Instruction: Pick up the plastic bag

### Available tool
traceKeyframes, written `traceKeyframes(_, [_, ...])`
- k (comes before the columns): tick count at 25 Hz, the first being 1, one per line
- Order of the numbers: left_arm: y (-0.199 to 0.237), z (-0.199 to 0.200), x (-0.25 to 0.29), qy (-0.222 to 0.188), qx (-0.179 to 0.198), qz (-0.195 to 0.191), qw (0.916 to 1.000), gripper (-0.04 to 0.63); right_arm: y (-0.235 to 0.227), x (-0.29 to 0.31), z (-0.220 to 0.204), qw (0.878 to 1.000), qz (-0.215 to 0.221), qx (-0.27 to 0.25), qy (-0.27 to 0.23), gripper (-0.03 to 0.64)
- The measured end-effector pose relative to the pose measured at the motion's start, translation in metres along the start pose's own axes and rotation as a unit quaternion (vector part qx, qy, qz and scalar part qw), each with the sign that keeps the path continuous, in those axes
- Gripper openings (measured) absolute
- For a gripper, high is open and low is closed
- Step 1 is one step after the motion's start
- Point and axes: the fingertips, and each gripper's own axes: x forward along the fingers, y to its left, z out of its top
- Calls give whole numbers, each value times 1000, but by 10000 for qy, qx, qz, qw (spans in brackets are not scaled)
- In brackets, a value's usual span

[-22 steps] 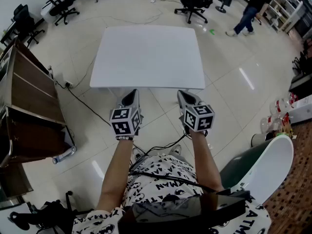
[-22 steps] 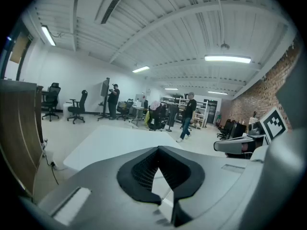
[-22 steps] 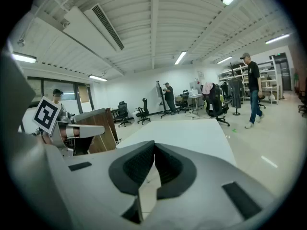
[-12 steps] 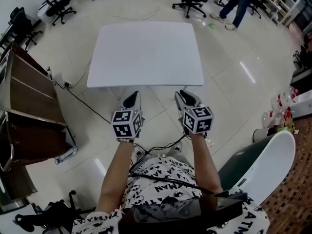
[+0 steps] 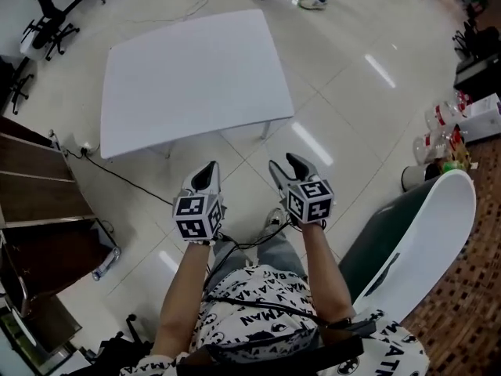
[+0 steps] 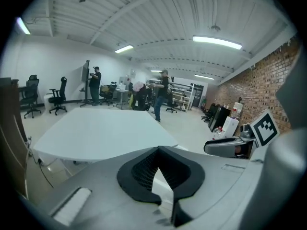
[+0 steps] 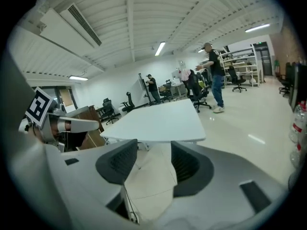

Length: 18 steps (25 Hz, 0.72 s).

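No plastic bag shows in any view. A bare white table (image 5: pixel 196 77) stands on the tiled floor ahead, up and to the left in the head view; it also shows as the white table (image 6: pixel 100 131) and the white table (image 7: pixel 160 121) in the gripper views. Both grippers are held in the air in front of the person's body, short of the table. The left gripper (image 5: pixel 205 175) has its black pads (image 6: pixel 144 169) meeting at the tips with nothing between them. The right gripper (image 5: pixel 287 168) stands open, and only floor shows between its pads (image 7: pixel 189 162).
A white and green chair (image 5: pixel 423 241) stands close at the right, with bottles (image 5: pixel 442 124) beyond it. A brown wooden cabinet (image 5: pixel 31 202) lines the left side. A black cable (image 5: pixel 125 180) runs over the floor near the table. A person (image 7: pixel 216 75) and office chairs are at the far end.
The head view has swung, so the table now sits further up and left and looks turned. The walking person moved left across the far end. Both grippers keep their pose.
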Motion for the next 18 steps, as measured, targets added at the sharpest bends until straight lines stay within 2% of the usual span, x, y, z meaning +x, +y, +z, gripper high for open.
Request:
traceKeyframes(7, [-67, -47, 66, 637, 315, -478, 9963, 2, -106, -14, -79, 9961, -605, 192, 610, 253])
traceKeyframes(13, [-122, -113, 128, 1148, 634, -830, 9879, 2, -192, -12, -169, 9875, -893, 116, 1295, 253])
traceKeyframes(18, [-158, -177, 180, 1593, 856, -1095, 9774, 2, -248, 10, -247, 9797, -930, 337, 1746, 253])
